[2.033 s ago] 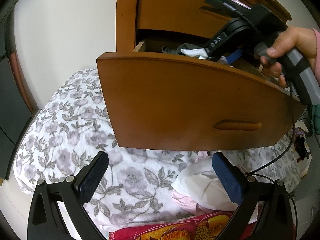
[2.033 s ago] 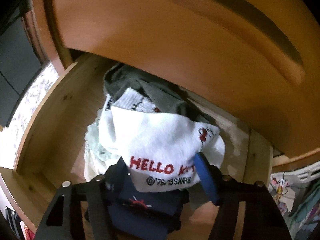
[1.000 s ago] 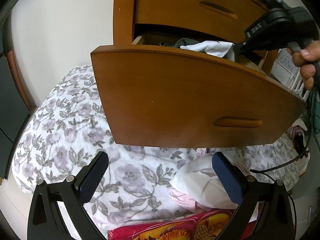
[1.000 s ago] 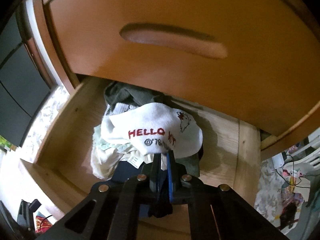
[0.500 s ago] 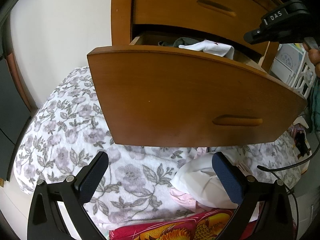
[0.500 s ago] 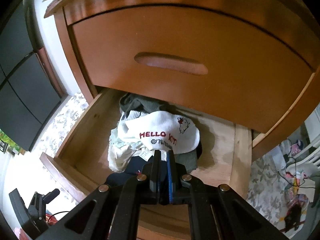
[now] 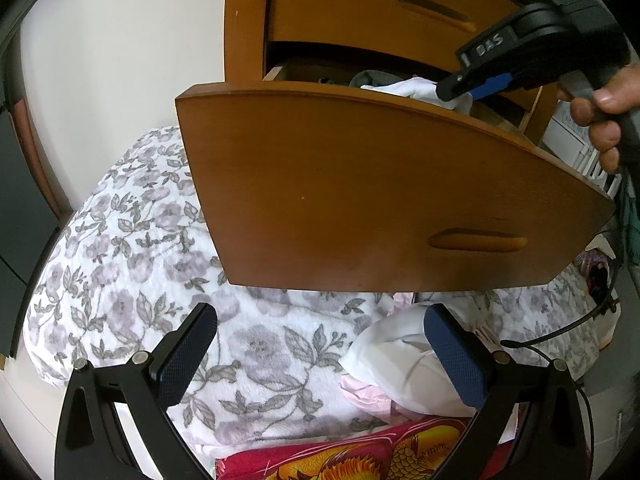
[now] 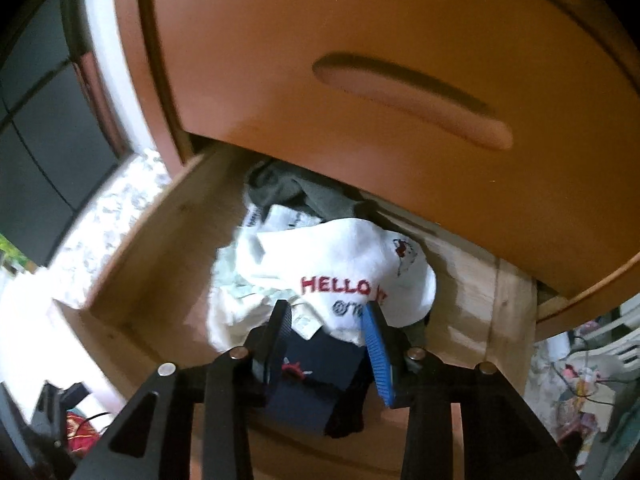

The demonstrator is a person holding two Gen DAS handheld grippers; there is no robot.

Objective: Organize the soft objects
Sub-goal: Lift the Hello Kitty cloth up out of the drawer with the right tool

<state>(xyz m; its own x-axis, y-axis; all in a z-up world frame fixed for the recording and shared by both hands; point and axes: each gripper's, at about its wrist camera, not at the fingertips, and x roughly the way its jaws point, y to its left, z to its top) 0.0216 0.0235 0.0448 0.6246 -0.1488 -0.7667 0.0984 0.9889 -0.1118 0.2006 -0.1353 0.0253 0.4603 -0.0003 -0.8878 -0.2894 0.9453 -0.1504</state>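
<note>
Black right gripper (image 8: pixel 328 312), blue pads (image 8: pixel 378 356)

Gripper: the right gripper (image 8: pixel 329 312) had just been opening, jaws apart over the white red-lettered sock (image 8: pixel 352 268).
Drawer: open pale wooden drawer (image 8: pixel 132 268) held heaped clothes.

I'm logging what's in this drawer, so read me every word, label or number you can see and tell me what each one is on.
"HELLO", in red, on the white sock in the open drawer; the next word is cut off by the blue pad.
Black print under it on the sock: starts with a copyright sign, the rest too blurred to read.
"DAS", on the body of the right gripper, seen from the left wrist view.
</note>
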